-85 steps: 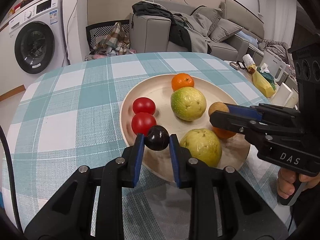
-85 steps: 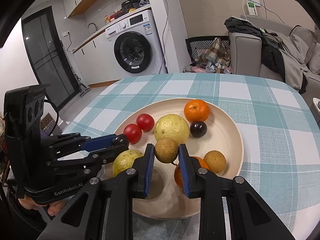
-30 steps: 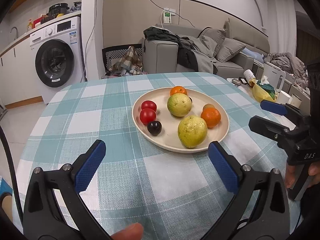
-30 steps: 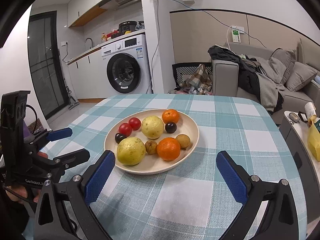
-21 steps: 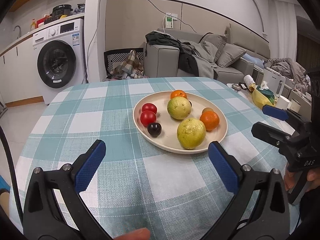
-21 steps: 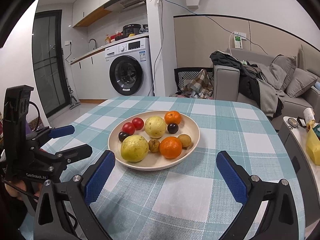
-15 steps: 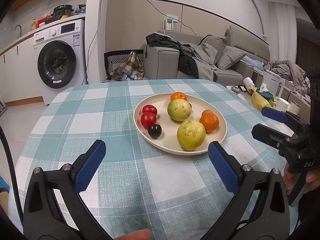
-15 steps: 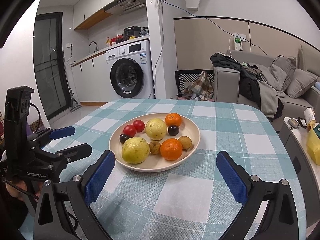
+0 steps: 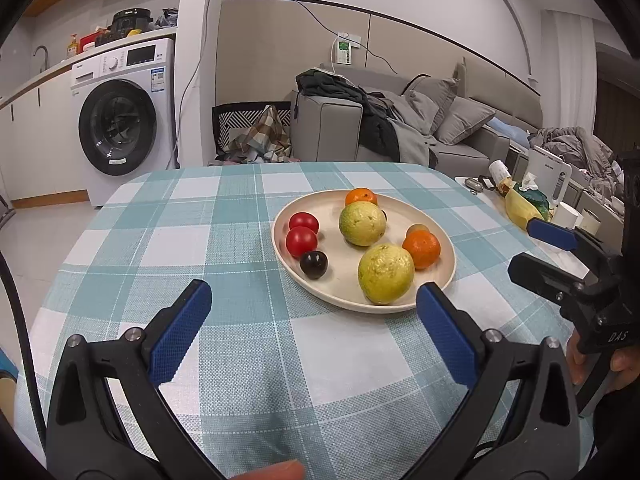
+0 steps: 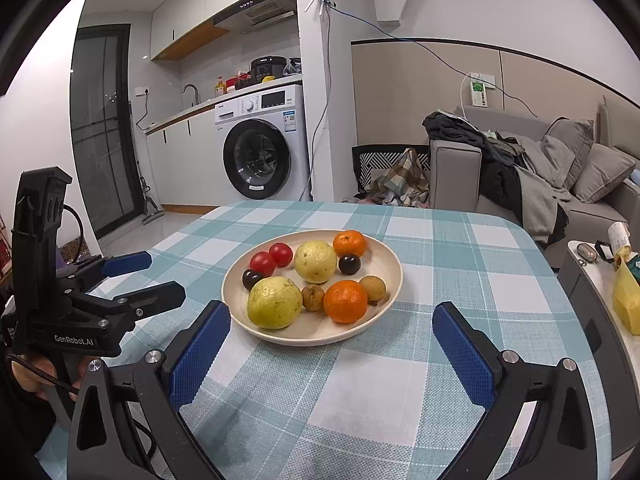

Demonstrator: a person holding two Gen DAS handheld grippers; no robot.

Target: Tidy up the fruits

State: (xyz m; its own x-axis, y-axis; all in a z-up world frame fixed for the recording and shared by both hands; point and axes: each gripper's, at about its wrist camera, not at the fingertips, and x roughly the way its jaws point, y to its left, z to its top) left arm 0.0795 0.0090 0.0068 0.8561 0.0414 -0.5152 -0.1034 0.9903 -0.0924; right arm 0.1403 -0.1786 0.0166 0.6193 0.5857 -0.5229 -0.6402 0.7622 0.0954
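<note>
Both grippers withdrawn from plate (image 10: pixel 390 280)

We read "GenRobot.AI" in white on the black plastic body of the left gripper (image 10: pixel 138 276), and "DAS" on the black plastic body of the right gripper (image 9: pixel 538 250).

Fruit count on the plate (image 10: pixel 390 288): nine pieces, five kinds.

On the plate: two guavas (image 10: pixel 274 302) (image 10: pixel 315 261), two oranges (image 10: pixel 345 301) (image 10: pixel 349 243), two red tomatoes (image 10: pixel 262 263) (image 10: pixel 281 253), two dark plums (image 10: pixel 251 279) (image 10: pixel 349 263), two small brown fruits (image 10: pixel 313 297) (image 10: pixel 372 288). Beside the plate: two grippers, one left (image 9: pixel 314 330), one right (image 10: pixel 332 350).
</note>
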